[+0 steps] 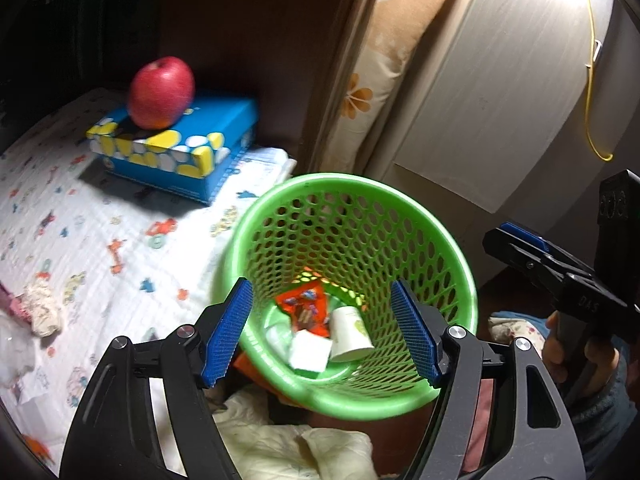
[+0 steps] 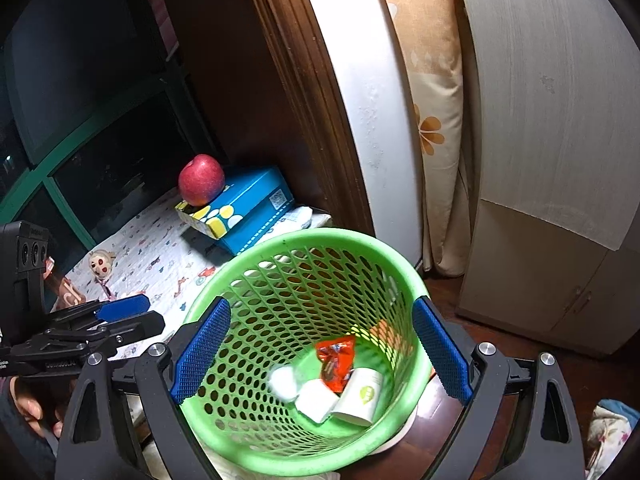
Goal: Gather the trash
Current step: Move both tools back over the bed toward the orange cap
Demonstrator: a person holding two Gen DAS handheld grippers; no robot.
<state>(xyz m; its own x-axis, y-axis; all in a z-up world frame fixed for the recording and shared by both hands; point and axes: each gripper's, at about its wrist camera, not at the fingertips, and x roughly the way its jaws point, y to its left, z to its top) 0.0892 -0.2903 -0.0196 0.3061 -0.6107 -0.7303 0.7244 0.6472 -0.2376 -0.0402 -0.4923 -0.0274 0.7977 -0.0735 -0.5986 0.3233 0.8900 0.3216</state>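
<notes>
Left hand-held gripper (image 1: 322, 332) jaws apart over green basket (image 1: 400, 188), nothing between pads. Right hand-held gripper (image 2: 320, 354) likewise released, empty. Basket bottom holds red wrapper (image 2: 335, 362), paper cup (image 2: 360, 396), white wads, probably tissue (image 2: 316, 400). Far left on bed (image 1: 100, 240): apple (image 1: 161, 92) atop blue box (image 1: 224, 136).

- The place is a bedroom in a home, seen at night.
- A bed (image 1: 100, 240) carries a white sheet printed with small cartoon figures.
- A flowered pillow (image 2: 432, 128) stands upright between the wall and a pale wooden wardrobe (image 2: 552, 160).
- A dark window (image 2: 80, 140) with a green frame lies beyond the bed.
- A small doll (image 2: 101, 265) lies on the sheet.
- A blue tissue box (image 1: 176, 148) with a red apple (image 1: 161, 92) on top sits on the bed, and a green mesh wastebasket (image 1: 452, 256) stands just beside the bed.
</notes>
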